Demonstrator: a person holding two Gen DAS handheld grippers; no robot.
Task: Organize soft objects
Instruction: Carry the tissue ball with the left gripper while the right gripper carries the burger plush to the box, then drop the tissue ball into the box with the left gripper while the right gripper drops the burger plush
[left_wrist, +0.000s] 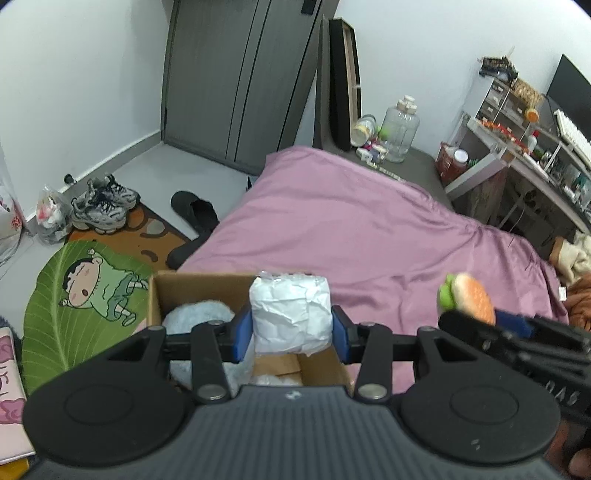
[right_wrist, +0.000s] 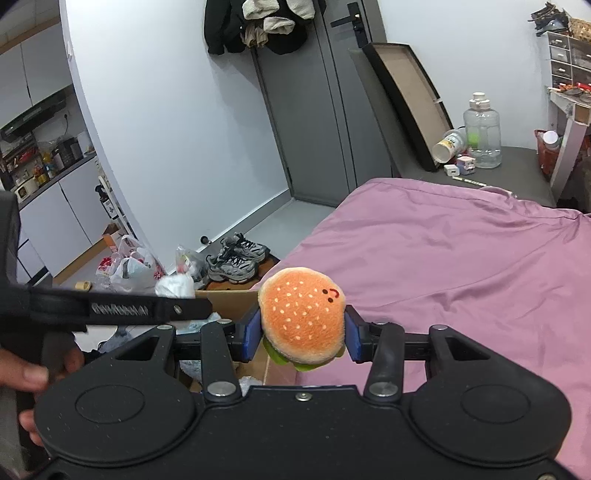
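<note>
A lived-in home bedroom is shown: a bed (right_wrist: 461, 266) covered in pink bedding, sneakers (left_wrist: 105, 205) left on a cartoon floor mat (left_wrist: 85, 291), clothes hung over a grey door (right_wrist: 314, 110), a cluttered desk (left_wrist: 528, 155), and a kitchen counter (right_wrist: 55, 173) glimpsed beyond.

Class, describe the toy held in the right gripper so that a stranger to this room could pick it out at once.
Start at the pink bedspread, then find the cardboard box at its near edge. Beside it, the right gripper clamps a plush hamburger: orange seeded bun, green lettuce, tiny stitched face, unlike the left gripper's white crumpled bundle.
</note>
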